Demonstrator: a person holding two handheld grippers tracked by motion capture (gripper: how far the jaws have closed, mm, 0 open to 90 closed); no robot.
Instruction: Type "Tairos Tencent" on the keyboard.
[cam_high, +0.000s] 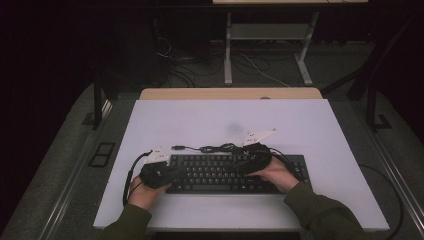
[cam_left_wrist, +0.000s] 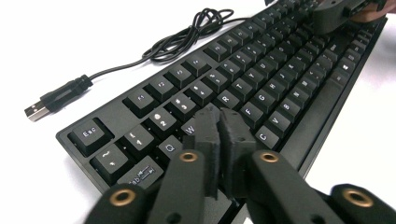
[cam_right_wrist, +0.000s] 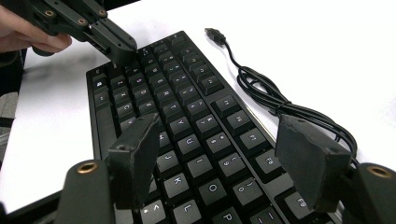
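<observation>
A white table top (cam_high: 320, 200) carries a flat black plastic keyboard with white-lettered keys (cam_high: 220, 175). Behind the keyboard's far edge, beyond both claws, its thin black cable lies in a loose coil (cam_high: 220, 148), ending in a black USB plug with a metal tip (cam_high: 177, 148). In the left gripper view the plug (cam_left_wrist: 51, 100) rests on bare table to the upper left of the jaws, well apart from them, with the coil (cam_left_wrist: 191, 35) farther off. In the right gripper view the coil (cam_right_wrist: 275, 100) runs just beside the keyboard's function-key row, past the right-hand jaw, and the plug (cam_right_wrist: 215, 34) lies farther ahead. Nothing stands between either claw and the keys.

The left gripper (cam_left_wrist: 219, 122) has its jaws drawn together to a thin slit with nothing between them. Its tips sit low over the keyboard (cam_left_wrist: 261, 84) at the letter rows near the W and R keys, at the end with the Esc key; whether they touch a key I cannot tell. From the right gripper view it (cam_right_wrist: 122, 48) points down at that far end of the keyboard (cam_right_wrist: 187, 121).

The right gripper (cam_right_wrist: 224, 144) holds its jaws wide apart, empty, hovering above the keys, with the U, 8 and 9 keys showing between the pads. In the high view it (cam_high: 246, 165) lies over the keyboard's right half.
</observation>
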